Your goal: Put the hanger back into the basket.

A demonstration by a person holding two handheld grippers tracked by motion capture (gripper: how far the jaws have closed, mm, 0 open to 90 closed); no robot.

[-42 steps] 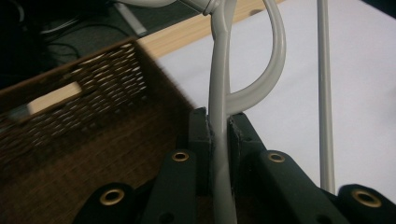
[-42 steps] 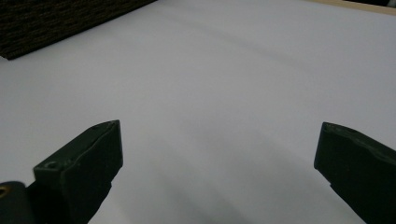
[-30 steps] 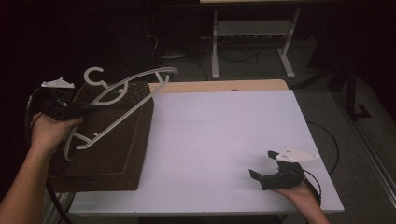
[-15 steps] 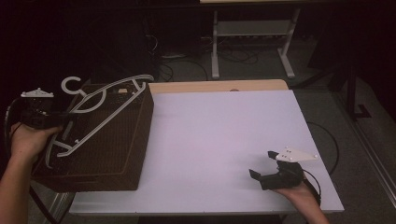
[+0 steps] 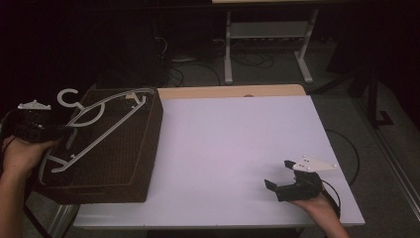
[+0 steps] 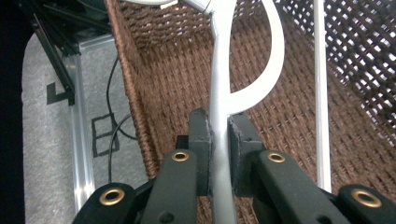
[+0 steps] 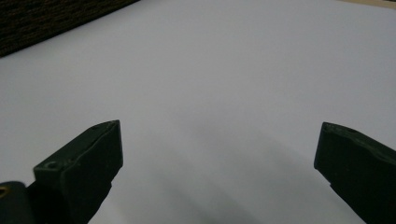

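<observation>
A white plastic hanger [image 5: 101,124] lies slanted over the open top of a dark brown woven basket [image 5: 121,171] at the table's left end. My left gripper [image 5: 62,131] is shut on the hanger's lower arm at the basket's left edge. In the left gripper view the black pads [image 6: 201,140] squeeze the white hanger bar [image 6: 219,126], with the basket's weave [image 6: 168,79] behind. My right gripper [image 5: 278,174] rests near the table's front right corner, open, nothing between its fingers [image 7: 81,170] above the bare white tabletop [image 7: 224,84].
The white tabletop [image 5: 233,148] stretches between basket and right gripper. A wooden strip [image 5: 233,91] borders its far edge. Beyond it a metal stand [image 5: 267,39] and cables lie on the dark floor. A cable [image 5: 346,148] loops off the table's right side.
My left gripper has carried the hanger leftward and lower, so it now lies down over the basket. The right gripper has stayed in place.
</observation>
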